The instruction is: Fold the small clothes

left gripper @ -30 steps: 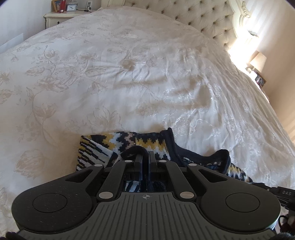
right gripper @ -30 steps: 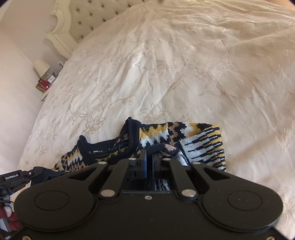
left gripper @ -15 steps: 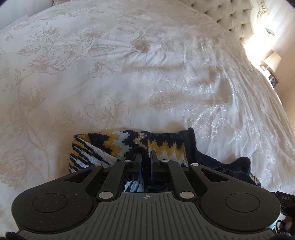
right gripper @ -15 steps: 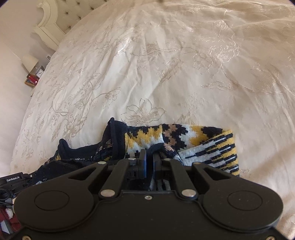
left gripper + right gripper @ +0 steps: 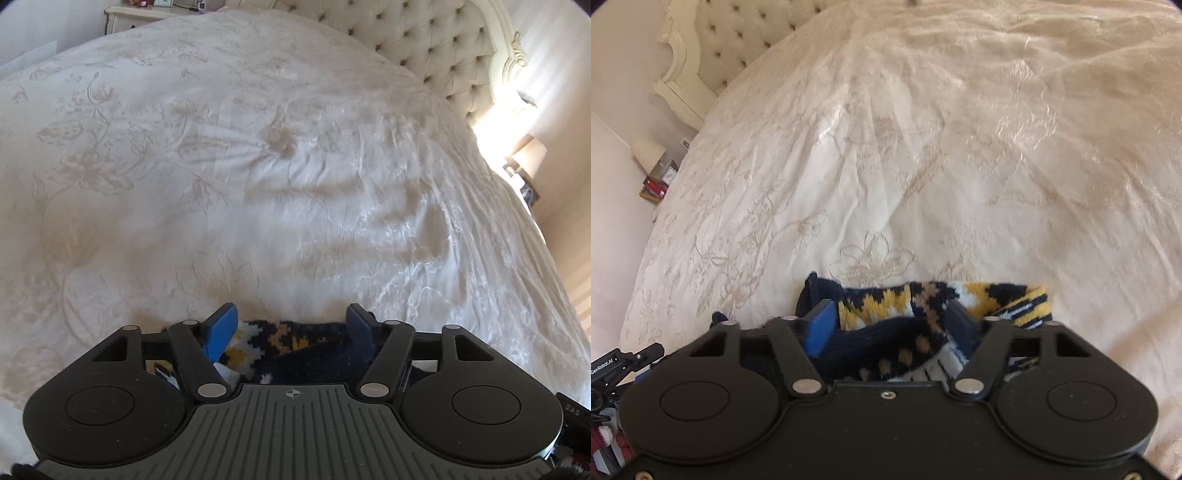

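Note:
A small knitted sweater [image 5: 923, 306], navy with yellow, white and tan zigzags, lies folded on the cream bedspread [image 5: 886, 166]. My right gripper [image 5: 892, 314] is open, its blue-padded fingers [image 5: 822, 326] standing either side of the sweater's near fold. In the left wrist view my left gripper [image 5: 291, 317] is also open over the sweater [image 5: 295, 350], which is mostly hidden under the gripper body. Neither holds the cloth.
The embroidered bedspread [image 5: 258, 166] stretches to a tufted headboard [image 5: 424, 40]. A nightstand [image 5: 129, 14] stands far left, and a bedside lamp [image 5: 528, 155] at the right. The other gripper's body [image 5: 613, 369] shows at the lower left of the right wrist view.
Both grippers were shut on the sweater and have opened, letting it go. The sweater now lies lower on the bed under them, folded over.

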{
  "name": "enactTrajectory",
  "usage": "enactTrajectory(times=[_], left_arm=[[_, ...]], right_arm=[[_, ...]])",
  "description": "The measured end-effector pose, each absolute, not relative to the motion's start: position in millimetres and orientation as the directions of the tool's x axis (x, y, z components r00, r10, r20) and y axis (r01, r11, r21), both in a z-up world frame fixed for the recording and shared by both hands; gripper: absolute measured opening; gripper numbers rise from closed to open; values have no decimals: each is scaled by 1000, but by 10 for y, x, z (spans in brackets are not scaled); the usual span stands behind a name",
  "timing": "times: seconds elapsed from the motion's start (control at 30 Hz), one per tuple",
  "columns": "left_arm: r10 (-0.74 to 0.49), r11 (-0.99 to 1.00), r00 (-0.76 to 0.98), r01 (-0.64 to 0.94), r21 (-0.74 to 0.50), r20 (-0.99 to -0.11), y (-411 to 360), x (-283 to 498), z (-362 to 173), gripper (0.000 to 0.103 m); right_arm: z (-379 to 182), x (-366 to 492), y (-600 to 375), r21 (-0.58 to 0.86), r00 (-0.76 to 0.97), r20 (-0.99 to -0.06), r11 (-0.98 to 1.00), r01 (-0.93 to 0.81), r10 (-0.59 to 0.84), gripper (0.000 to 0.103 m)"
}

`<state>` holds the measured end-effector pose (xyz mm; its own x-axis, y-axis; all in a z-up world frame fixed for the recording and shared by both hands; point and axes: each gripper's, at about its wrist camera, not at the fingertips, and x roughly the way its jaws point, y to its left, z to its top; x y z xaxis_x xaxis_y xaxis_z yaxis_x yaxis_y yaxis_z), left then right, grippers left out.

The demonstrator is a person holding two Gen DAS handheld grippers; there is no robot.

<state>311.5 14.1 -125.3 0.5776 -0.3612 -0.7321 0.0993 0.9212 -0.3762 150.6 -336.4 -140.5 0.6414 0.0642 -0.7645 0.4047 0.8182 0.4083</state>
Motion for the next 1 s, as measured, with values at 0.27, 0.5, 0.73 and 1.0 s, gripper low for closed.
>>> enactTrajectory(times=[0.27,0.5,0.73,1.0], left_arm=[[-317,936,543,311,-164,-777,-261,2805,-1016,85],[-325,868,446,491,-75,-834,-771,2226,-1328,91],[-244,864,417,503,-2,-875,-795,2215,-1641,91],[-130,938,452,343,37,-883,-423,2872,-1743,92]], right_arm=[[-1123,1441,-3227,336,657,-752,889,313,53,103],[-1305,1317,-2570,185,554,-828,974,131,83,103],[-1520,1365,-2159,46,497,-864,995,-90,85,103],[-1699,1841,-2811,-10,467,-883,996,94,-53,103]])
